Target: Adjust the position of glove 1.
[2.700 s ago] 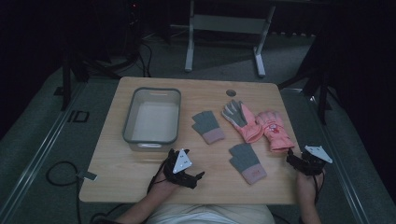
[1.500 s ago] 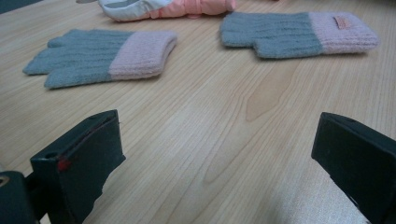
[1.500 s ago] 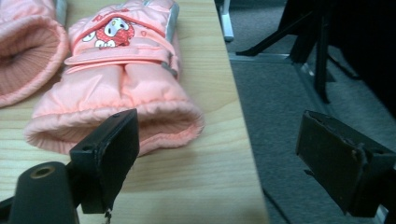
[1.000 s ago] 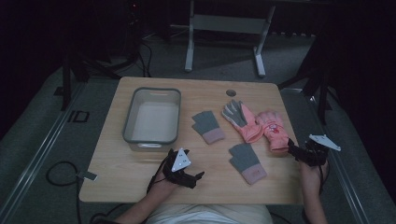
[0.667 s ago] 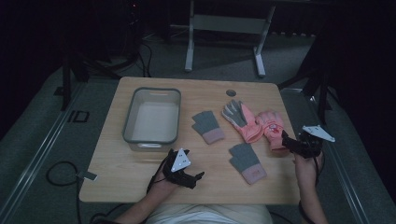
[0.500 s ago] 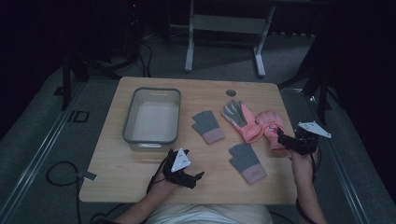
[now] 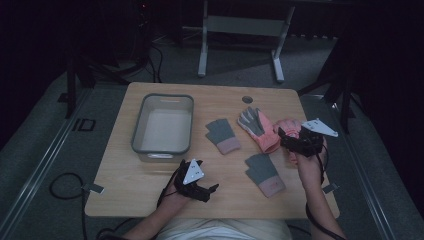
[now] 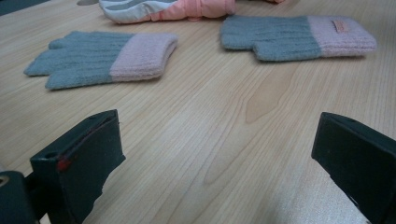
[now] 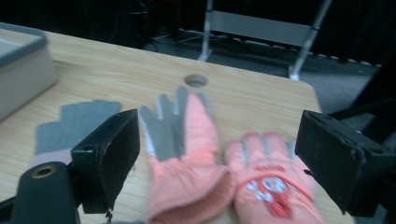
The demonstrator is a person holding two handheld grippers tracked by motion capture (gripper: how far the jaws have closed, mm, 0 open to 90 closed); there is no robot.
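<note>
Two pink ski gloves lie side by side at the table's right. One is palm-up with a grey palm (image 7: 256, 128) (image 9: 180, 140); the other (image 7: 286, 125) (image 9: 268, 182) has a printed back. My right gripper (image 7: 287, 140) (image 9: 217, 154) hovers open just above their cuffs, with both gloves framed between its jaws. Two grey knit gloves with pink cuffs (image 7: 222, 135) (image 7: 264, 173) lie mid-table. They lie ahead of my left gripper (image 7: 207, 189) (image 8: 219, 154) as glove (image 8: 100, 58) and glove (image 8: 299, 37). That gripper rests open near the front edge, nothing between its jaws.
A grey plastic tub (image 7: 139, 131) stands left of centre, its corner (image 9: 21, 60) far left in the right gripper view. A round hole (image 7: 247, 99) is cut in the tabletop at the back. Bare wood lies between the left gripper and the knit gloves.
My right gripper has moved from the table's right edge leftward and forward over the pink gloves' cuffs. The left gripper and all gloves have stayed put.
</note>
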